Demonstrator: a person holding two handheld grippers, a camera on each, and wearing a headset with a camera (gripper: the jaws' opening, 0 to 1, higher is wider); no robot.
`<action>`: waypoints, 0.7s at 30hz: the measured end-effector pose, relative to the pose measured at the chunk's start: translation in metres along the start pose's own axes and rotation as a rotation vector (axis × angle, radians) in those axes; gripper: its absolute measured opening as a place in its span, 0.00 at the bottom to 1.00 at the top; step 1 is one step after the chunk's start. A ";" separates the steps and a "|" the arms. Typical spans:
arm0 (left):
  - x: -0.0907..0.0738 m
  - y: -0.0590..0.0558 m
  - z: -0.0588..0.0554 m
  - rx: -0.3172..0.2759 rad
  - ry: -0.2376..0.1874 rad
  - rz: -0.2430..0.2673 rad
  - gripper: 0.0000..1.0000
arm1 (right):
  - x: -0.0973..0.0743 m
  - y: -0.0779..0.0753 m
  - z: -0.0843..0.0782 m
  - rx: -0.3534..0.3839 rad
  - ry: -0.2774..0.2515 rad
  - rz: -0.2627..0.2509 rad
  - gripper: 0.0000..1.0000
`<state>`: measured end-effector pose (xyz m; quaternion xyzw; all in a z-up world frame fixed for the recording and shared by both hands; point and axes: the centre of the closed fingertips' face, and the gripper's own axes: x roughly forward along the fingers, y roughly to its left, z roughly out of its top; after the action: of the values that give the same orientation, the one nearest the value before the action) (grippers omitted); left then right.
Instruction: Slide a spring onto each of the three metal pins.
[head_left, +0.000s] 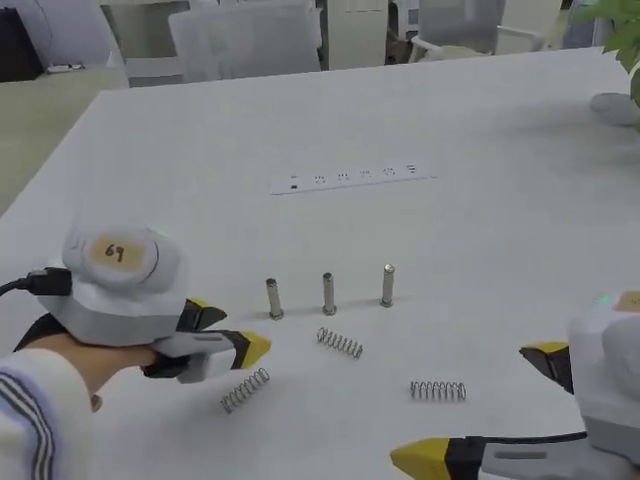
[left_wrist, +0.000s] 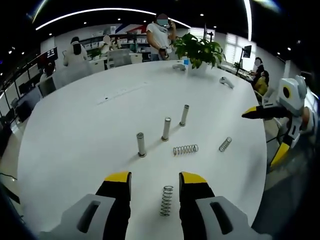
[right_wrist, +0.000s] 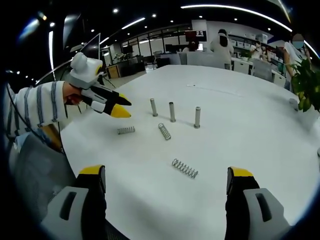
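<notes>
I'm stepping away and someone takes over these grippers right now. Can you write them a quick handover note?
Left gripper: open, the nearest silver coil spring lying in line between its jaws, ungripped.
Right gripper: wide open, empty, facing a second coil spring.
Three upright silver metal pins: in a row on the white table, all bare.
Third coil spring: lying just in front of the pins.
Done: nothing. Left: all three springs.

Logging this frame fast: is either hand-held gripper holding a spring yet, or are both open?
Left hand-held gripper: open, holding nothing; the spring seen between its jaws lies loose.
Right hand-held gripper: wide open, empty.
</notes>
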<state>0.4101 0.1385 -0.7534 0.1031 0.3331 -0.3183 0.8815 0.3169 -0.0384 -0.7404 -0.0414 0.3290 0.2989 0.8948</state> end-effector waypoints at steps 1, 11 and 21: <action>-0.001 -0.001 -0.003 -0.001 0.005 -0.001 0.32 | 0.000 0.000 0.000 -0.004 0.003 0.001 1.00; -0.005 -0.009 -0.034 -0.023 0.059 -0.015 0.32 | 0.001 0.005 -0.001 -0.011 0.012 0.020 1.00; -0.004 -0.012 -0.050 -0.062 0.078 -0.028 0.27 | 0.000 0.006 0.000 0.002 0.009 0.029 0.99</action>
<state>0.3741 0.1506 -0.7888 0.0835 0.3784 -0.3158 0.8661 0.3132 -0.0334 -0.7399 -0.0370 0.3338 0.3112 0.8890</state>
